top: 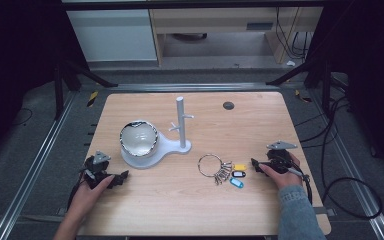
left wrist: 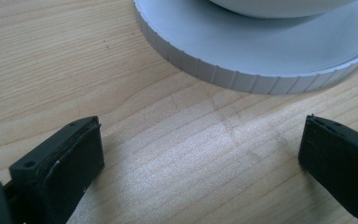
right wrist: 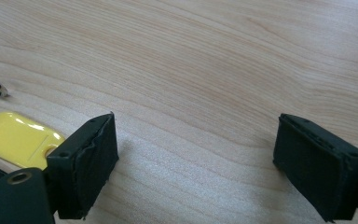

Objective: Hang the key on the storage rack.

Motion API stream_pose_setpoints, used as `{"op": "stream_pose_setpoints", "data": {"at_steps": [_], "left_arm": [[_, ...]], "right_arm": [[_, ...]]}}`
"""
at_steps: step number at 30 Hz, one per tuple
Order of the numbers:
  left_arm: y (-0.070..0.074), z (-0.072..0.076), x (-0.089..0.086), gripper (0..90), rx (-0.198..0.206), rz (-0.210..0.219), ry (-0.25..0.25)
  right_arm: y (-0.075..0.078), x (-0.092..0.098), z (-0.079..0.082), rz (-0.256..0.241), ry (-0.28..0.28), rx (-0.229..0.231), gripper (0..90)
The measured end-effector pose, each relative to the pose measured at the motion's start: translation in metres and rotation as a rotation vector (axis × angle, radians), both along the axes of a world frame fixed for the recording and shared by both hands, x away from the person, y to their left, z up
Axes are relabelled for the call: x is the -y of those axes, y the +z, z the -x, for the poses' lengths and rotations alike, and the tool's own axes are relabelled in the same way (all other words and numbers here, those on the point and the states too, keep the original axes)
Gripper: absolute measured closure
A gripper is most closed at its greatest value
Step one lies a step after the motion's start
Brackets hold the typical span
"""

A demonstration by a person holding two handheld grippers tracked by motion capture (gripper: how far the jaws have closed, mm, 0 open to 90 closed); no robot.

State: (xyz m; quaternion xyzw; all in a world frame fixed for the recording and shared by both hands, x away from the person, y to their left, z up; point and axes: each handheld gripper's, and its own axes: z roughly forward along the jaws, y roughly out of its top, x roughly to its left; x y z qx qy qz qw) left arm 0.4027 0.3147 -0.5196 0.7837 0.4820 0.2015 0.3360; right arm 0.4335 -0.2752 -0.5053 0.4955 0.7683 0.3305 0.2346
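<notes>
A key ring (top: 210, 165) with several keys and yellow (top: 239, 167), black and blue (top: 236, 183) tags lies on the wooden table, right of centre. My right gripper (top: 256, 163) rests on the table just right of the tags, open, with bare wood between its jaws; the yellow tag (right wrist: 16, 139) lies beside its left jaw. My left gripper (top: 121, 177) lies at the front left, open, its jaws held wide (left wrist: 200, 158) over bare wood. Just ahead of it is the ridged rim of a white stand base (left wrist: 242, 70).
The white stand (top: 152, 150) holds a shiny round bowl (top: 138, 138) and an upright post with short pegs (top: 181, 120). A dark round grommet (top: 228, 105) sits at the table's far right. Cables trail off the right edge. Bare wood spans the table's front (top: 190, 210).
</notes>
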Motion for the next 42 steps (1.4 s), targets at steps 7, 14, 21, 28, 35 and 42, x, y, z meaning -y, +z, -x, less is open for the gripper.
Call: {"op": "stream_pose_setpoints", "data": {"at_steps": [7,14,21,28,35,42], "left_arm": [[0.000,0.000,0.000,0.0,0.000,0.000,0.001],[0.000,0.001,0.000,0.0,-0.001,-0.001,0.003],[0.000,0.001,0.001,0.0,-0.001,0.000,0.005],[0.000,0.002,0.001,0.0,-0.001,0.000,0.005],[0.000,0.002,0.001,0.0,-0.001,-0.003,0.000],[0.000,0.003,0.001,0.0,0.000,-0.001,-0.003]], "right_arm": [[0.001,0.002,0.000,0.000,-0.003,0.001,20.6],[0.008,-0.001,0.003,0.018,0.020,-0.004,37.3],[0.020,-0.009,0.004,0.020,0.106,-0.017,56.0],[0.030,-0.013,0.006,0.029,0.201,-0.056,67.1],[0.039,-0.018,0.005,0.048,0.261,-0.076,69.8],[0.045,-0.020,0.005,0.074,0.279,-0.086,68.4]]}}
